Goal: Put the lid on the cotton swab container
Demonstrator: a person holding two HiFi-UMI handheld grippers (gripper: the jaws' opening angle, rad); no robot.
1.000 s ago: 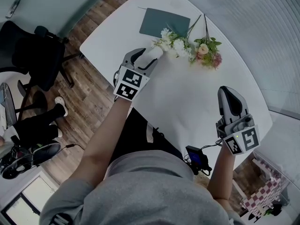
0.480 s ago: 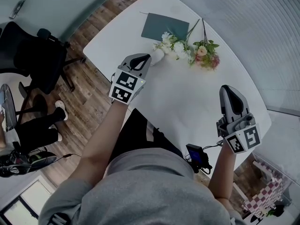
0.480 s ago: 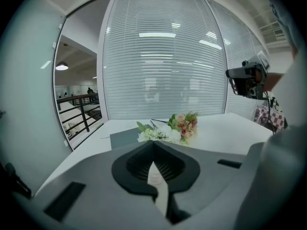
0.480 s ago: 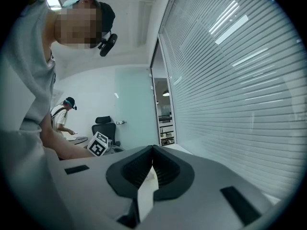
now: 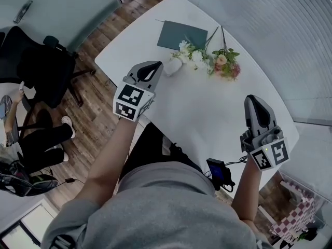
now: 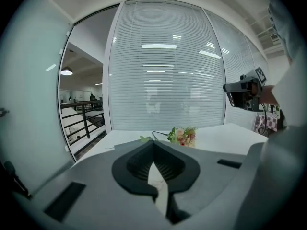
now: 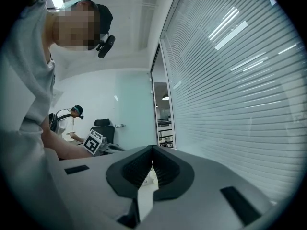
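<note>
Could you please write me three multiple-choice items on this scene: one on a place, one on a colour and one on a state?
1. Where on the table does the dark green folder lie?
A) beyond the flowers, near the far end
B) at the near edge, beside the person
C) in the middle, with the flowers on top of it

2. What colour is the small container beside the flowers?
A) black
B) white
C) red

3. How do the left tongs stand?
A) wide open
B) clamped on a flower stem
C) shut, with nothing held

Answers:
1 A: the head view shows the folder past the blooms, towards the far end.
2 B: the container looks as pale as the tabletop.
3 C: the left gripper view shows the jaws together and empty.
</note>
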